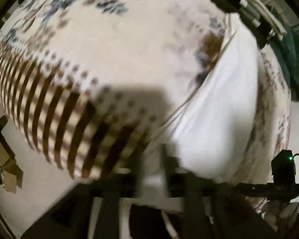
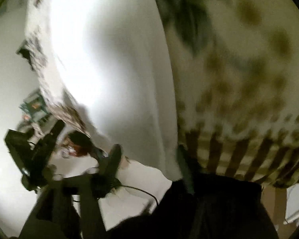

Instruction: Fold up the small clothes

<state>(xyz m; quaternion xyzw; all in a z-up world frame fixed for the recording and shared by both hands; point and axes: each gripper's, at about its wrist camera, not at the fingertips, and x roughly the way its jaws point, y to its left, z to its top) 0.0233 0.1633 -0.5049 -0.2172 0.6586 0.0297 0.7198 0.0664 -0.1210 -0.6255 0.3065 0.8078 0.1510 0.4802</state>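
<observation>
You are lifting the patterned garment (image 1: pixel 113 63) | left gripper (image 1: pixel 155 159), right gripper (image 2: pixel 149 159): fingers' grip blurred, cannot tell | risk: hem slipping, fold skewing.

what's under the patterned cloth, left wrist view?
Under the lifted patterned garment, its plain white inner side shows where the edge is turned back. A white table lies below. Anything behind the raised fabric is covered. The view is motion-blurred.

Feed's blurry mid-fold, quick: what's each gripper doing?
Left gripper: closed on the garment.
Right gripper: cannot tell; garment lies between blurred fingers.
</observation>
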